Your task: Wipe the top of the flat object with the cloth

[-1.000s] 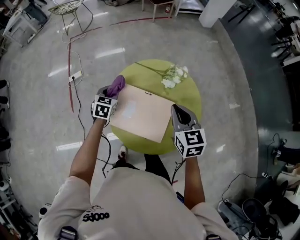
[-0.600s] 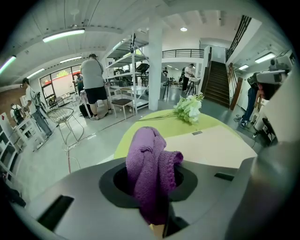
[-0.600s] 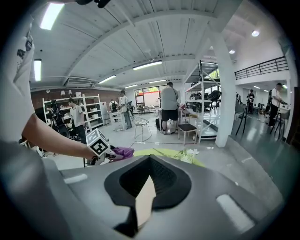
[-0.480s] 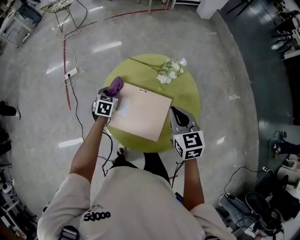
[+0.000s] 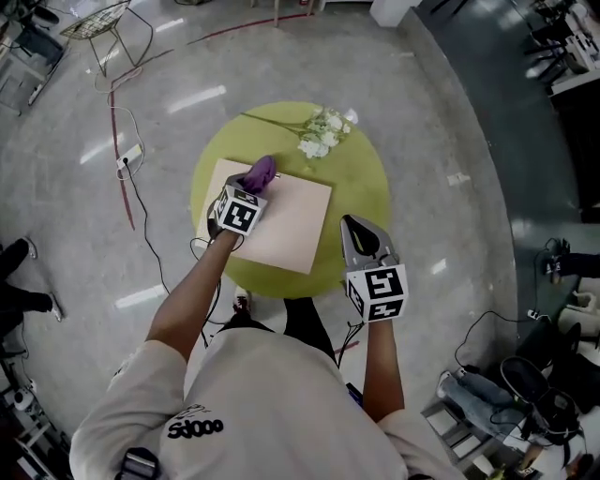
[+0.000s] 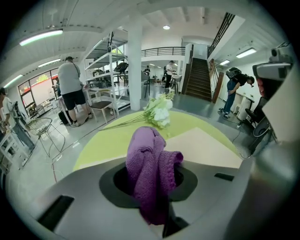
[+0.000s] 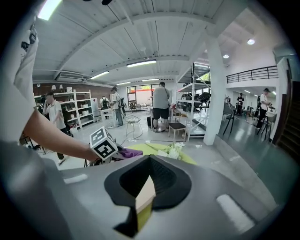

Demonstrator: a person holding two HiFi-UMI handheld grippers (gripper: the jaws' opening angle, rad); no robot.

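Note:
A flat beige board (image 5: 281,225) lies on a round green table (image 5: 361,183). My left gripper (image 5: 247,191) is shut on a bunched purple cloth (image 5: 260,173), which rests on the board's far edge, left of its middle. In the left gripper view the cloth (image 6: 149,161) fills the jaws of the left gripper (image 6: 152,190), with the board (image 6: 204,147) beyond it to the right. My right gripper (image 5: 352,225) hovers just off the board's right edge, its jaws together and nothing held. Through the narrow slit of the right gripper (image 7: 143,201) a board corner (image 7: 146,191) shows.
White flowers (image 5: 317,133) with long stems lie at the table's far side, also seen as flowers (image 6: 159,108). Cables and a power strip (image 5: 127,159) lie on the floor to the left. A wire chair (image 5: 98,21) stands far left. Several people stand in the background.
My left gripper has carried the cloth rightward, from the board's far left corner onto its far edge. The right gripper stays beside the board's right edge.

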